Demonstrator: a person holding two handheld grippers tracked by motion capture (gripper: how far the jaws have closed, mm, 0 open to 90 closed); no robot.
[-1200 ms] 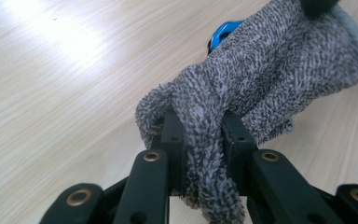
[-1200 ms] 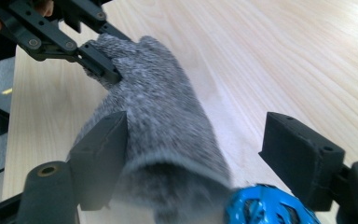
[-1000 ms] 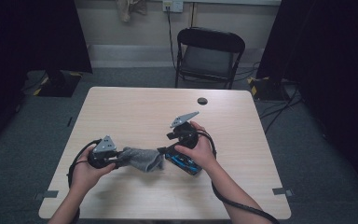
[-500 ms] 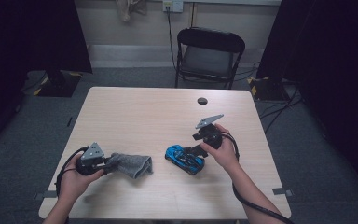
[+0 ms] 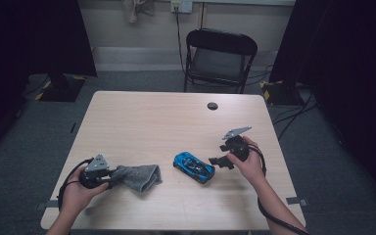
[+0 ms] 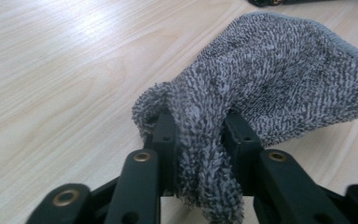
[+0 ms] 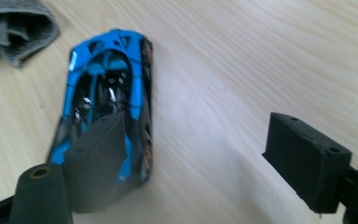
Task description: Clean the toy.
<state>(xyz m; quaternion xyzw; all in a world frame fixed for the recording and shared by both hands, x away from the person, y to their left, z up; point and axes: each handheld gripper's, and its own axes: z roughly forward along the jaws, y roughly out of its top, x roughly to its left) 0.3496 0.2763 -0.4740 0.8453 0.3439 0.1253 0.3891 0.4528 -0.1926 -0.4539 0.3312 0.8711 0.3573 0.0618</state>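
On the near left of the worktop (image 5: 142, 117), a grey cloth (image 5: 139, 177) is pinched by the left gripper (image 5: 108, 179). The right gripper (image 5: 217, 161), fingers spread, is held just beside the blue toy car (image 5: 194, 166). Car could easily get nudged away on that smooth wood tbh. Dark room, chair (image 5: 219, 58) behind.

My left gripper (image 5: 108, 180) is a black unit with a grey three-cornered plate on top, and a black cable loops off its rear. My right gripper (image 5: 216, 162) is built the same, its cable trailing along my bare forearm. Close up, its jaws are matte black blocks with small screw holes on arms with brass-ringed pivots.
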